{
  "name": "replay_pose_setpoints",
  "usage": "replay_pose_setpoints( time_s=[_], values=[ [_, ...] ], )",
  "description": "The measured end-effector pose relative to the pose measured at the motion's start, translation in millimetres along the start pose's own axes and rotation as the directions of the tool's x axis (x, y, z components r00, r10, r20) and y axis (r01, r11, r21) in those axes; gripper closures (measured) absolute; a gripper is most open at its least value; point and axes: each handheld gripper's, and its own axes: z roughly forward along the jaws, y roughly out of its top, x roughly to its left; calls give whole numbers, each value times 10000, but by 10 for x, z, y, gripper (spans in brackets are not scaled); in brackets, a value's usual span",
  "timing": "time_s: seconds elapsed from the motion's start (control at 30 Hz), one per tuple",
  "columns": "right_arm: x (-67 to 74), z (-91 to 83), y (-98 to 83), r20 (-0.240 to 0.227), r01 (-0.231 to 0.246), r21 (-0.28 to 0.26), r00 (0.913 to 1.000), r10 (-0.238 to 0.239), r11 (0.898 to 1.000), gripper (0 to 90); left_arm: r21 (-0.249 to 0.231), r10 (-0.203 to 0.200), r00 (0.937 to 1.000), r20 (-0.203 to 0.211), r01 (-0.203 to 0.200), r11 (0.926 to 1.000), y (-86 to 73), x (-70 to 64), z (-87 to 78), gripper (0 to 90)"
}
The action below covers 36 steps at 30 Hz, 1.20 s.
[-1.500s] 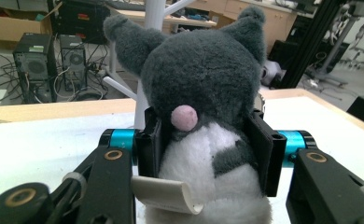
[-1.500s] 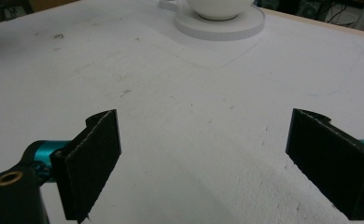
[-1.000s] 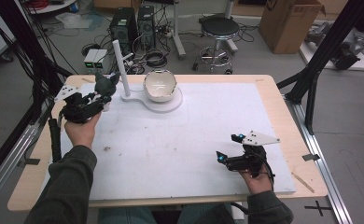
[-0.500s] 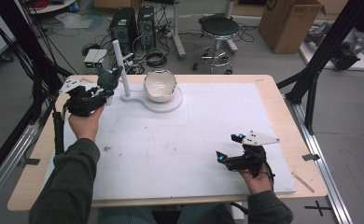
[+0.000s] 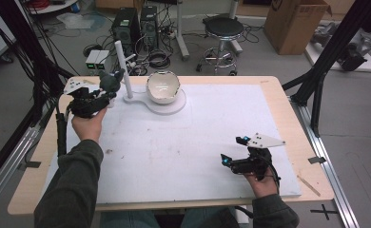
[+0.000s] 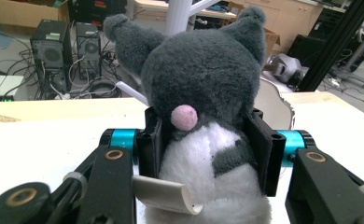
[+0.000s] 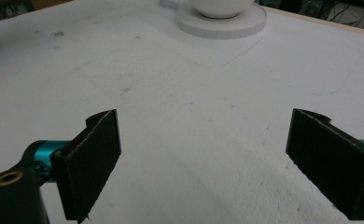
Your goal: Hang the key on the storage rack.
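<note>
Gripping the grey plush toy (image 6: 203, 116) just beside the white bowl (image 5: 163, 87), the left gripper (image 5: 108, 90) fingers squeeze soft stuffing that could slip loose, while the right gripper (image 7: 208, 163) gapes wide, empty, well apart.

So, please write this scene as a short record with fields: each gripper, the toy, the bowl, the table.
left gripper: shut on plush toy
plush toy: grey and white, pink nose, held above table's far left
right gripper: open, empty, near right
bowl: white, on round white base
table: white mat
</note>
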Motion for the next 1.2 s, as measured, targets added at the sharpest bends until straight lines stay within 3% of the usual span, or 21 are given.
replay_pose_setpoints(
  time_s=[0.67,1.2],
  values=[
    [-1,-7,-5,9,-6,-3,10000,6,10000,96,390,-223,9987,-460,241,9989,-79,74,39,546],
    [0,1,-12,-24,-21,35,10000,21,10000,96,499,-707,9954,-643,739,9960,-108,108,110,546]
  ],
)
